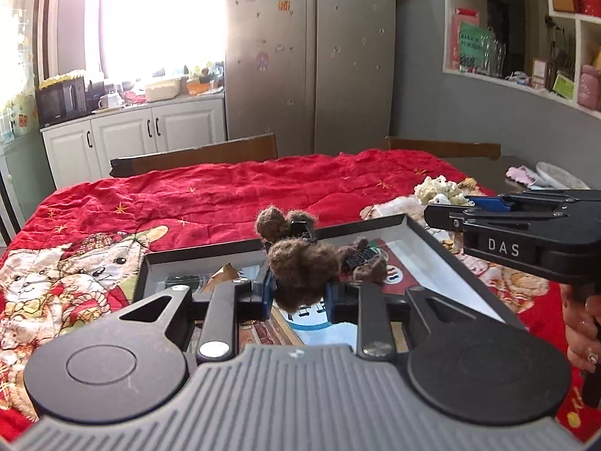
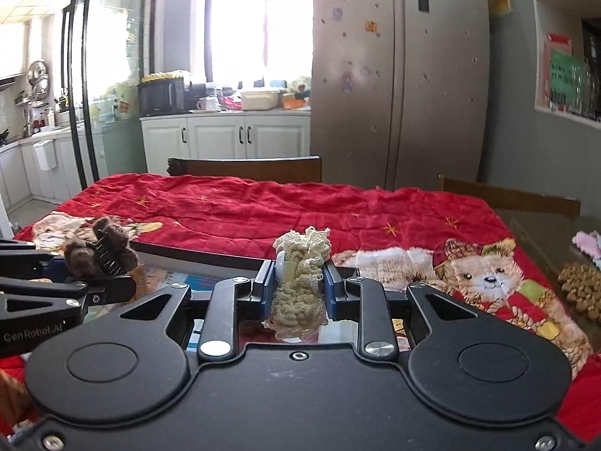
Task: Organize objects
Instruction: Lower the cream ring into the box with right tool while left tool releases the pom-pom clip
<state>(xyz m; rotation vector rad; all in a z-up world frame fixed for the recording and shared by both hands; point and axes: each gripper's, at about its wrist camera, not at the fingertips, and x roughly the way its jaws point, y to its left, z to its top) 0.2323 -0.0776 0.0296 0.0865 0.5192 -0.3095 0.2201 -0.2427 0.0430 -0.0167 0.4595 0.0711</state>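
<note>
My left gripper (image 1: 298,291) is shut on a fuzzy brown hair clip (image 1: 300,263), held above a shallow black-rimmed tray (image 1: 443,251) with a glossy printed floor. Another brown fuzzy clip (image 1: 366,263) lies in the tray, or is mirrored in its floor. My right gripper (image 2: 296,285) is shut on a cream crocheted hair clip (image 2: 300,282), over the tray's near end. The right gripper (image 1: 465,206) also shows at the right of the left wrist view with the cream clip (image 1: 439,189) at its tip. The left gripper (image 2: 86,274) and its brown clip (image 2: 99,251) appear at the left of the right wrist view.
A red quilt (image 2: 263,206) printed with cartoon bears covers the table. Two wooden chair backs (image 2: 244,169) stand behind it. A tan knitted item (image 2: 580,289) and a pink one (image 2: 588,244) lie at the right table edge. A fridge (image 2: 398,75) and white cabinets (image 2: 225,137) stand beyond.
</note>
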